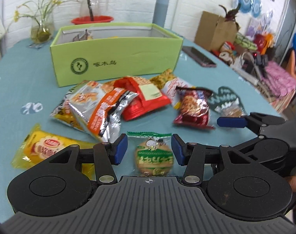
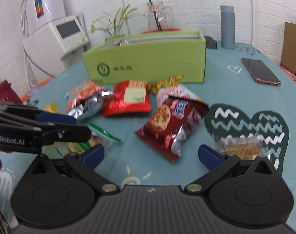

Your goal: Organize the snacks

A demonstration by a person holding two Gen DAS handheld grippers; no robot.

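My left gripper [image 1: 149,149] is open, its blue pads on either side of a green-and-clear wrapped biscuit [image 1: 154,156] on the teal tablecloth, not touching it. A green cardboard box [image 1: 116,56] stands behind a pile of snack bags: a silver-orange bag [image 1: 101,109], a red bag [image 1: 142,99], a dark red cookie bag [image 1: 192,107] and a yellow packet [image 1: 42,148]. My right gripper [image 2: 151,155] is open and empty, just before the cookie bag [image 2: 171,124]. A clear-wrapped pastry [image 2: 241,148] lies by its right finger. The green biscuit [image 2: 93,140] sits under the left gripper.
A phone [image 2: 260,72] lies at the right of the table. A grey cylinder [image 2: 227,27], a glass jug [image 2: 159,17], a red bowl [image 1: 91,20] and a plant vase [image 1: 40,29] stand behind the box. A brown carton [image 1: 216,31] and clutter sit off the table's right edge.
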